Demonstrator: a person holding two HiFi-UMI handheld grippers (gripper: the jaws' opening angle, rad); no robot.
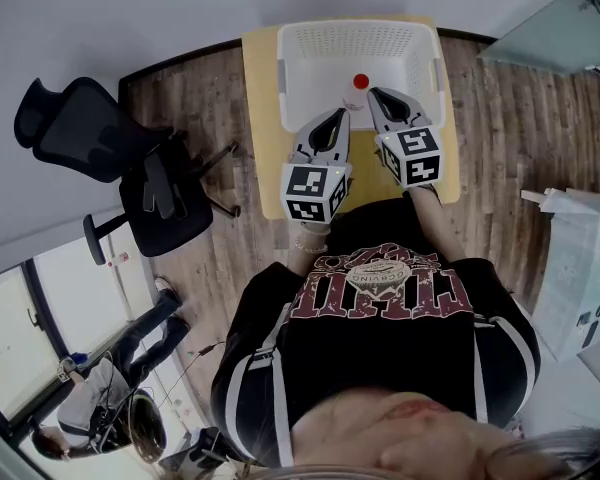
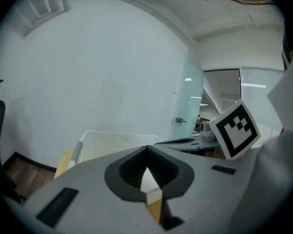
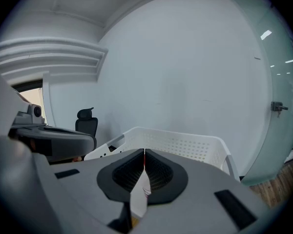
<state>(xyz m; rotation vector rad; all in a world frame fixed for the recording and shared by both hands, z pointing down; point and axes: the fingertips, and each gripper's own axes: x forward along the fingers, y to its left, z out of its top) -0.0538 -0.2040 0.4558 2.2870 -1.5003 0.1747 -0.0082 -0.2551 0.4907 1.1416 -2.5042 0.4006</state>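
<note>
Both grippers, the left gripper [image 1: 339,115] and the right gripper [image 1: 373,92], are held shut over a white basket [image 1: 292,43].

The two grippers are held side by side, near each other, above the basket's near wall. In each gripper view the jaws are seen closed tip to tip, with nothing gripped between them. The basket is set on a small wooden table [image 1: 258,98]. A small red object [image 1: 360,82] is seen on the basket floor, just beside the right gripper's tips. A black office chair [image 1: 130,168] is seen on the wooden floor, well apart, to the left.
</note>
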